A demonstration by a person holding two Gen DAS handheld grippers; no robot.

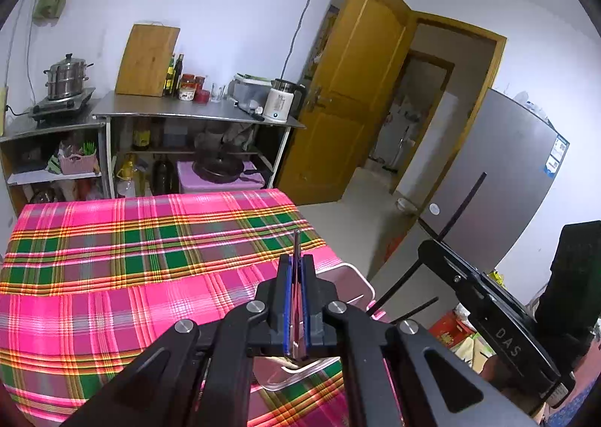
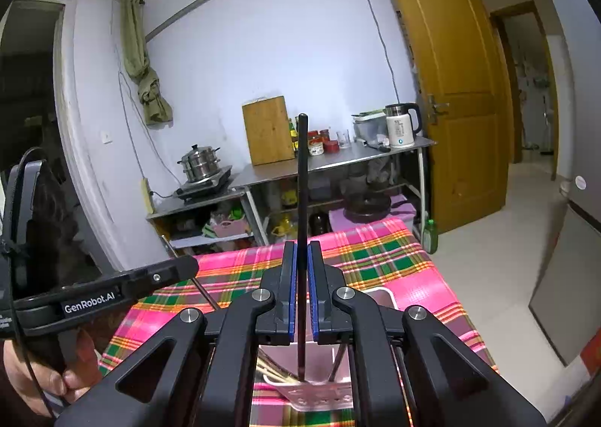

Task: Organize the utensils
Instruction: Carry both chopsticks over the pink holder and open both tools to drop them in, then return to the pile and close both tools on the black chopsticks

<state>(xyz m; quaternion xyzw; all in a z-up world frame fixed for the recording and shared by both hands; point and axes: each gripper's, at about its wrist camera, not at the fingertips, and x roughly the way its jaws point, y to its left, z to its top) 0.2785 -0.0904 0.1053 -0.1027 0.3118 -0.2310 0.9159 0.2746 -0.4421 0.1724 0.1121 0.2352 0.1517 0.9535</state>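
Both tools pinch chopsticks: our left tool (image 1: 296,299) is pressed tight on a thin dark reddish chopstick (image 1: 296,245), and our right tool (image 2: 302,288) grips a long black chopstick (image 2: 302,201) standing upright between its blue pads (image 2: 293,284). Below the right tool we see a pale pink plastic utensil holder (image 2: 319,395) on the pink and green plaid-covered worktop (image 1: 131,258). Behind stand a steel shelf (image 1: 195,109) and a yellow wooden door (image 2: 458,89).

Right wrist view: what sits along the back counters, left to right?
Steamer pot → cutting board → red jars → glass → white kettle → yellow door.
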